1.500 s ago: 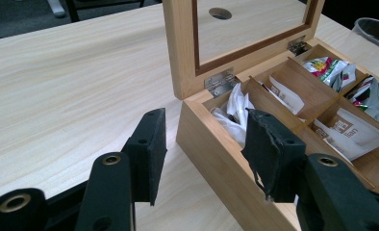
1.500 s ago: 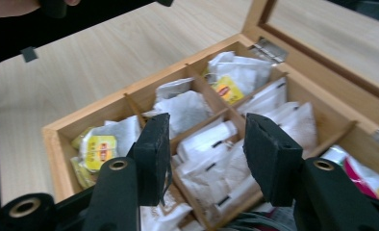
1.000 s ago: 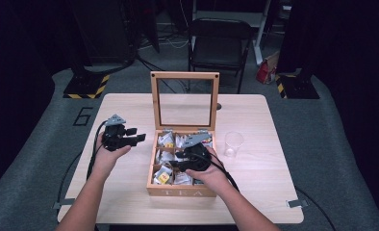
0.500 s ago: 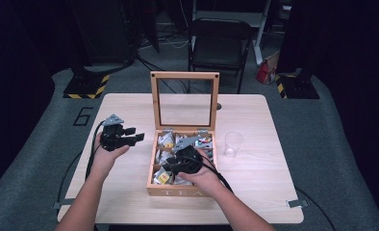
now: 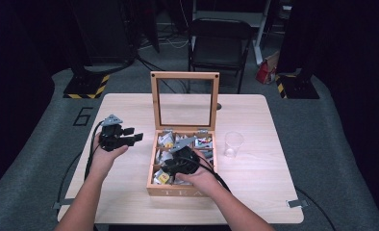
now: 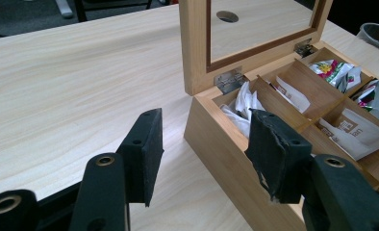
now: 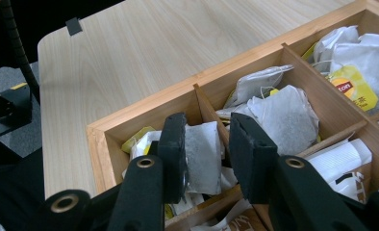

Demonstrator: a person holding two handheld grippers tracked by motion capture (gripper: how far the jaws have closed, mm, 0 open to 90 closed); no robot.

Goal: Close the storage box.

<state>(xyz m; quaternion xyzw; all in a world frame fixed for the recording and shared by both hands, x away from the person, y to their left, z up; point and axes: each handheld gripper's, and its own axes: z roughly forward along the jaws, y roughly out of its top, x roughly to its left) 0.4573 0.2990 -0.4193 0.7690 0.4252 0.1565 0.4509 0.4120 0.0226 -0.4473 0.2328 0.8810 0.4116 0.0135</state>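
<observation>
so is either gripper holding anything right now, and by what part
Nothing is held. The right gripper is open, its jaws down on either side of a white tea bag in the wooden tea box. The left gripper is open beside the box.

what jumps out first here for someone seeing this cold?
The open wooden tea box mid-table, its glass-paned lid standing upright and its compartments stuffed with tea bags. The right claw is down in a corner compartment, jaws open around a white tea bag. The left claw hangs open left of the box, and a clear plastic cup stands to its right.
</observation>
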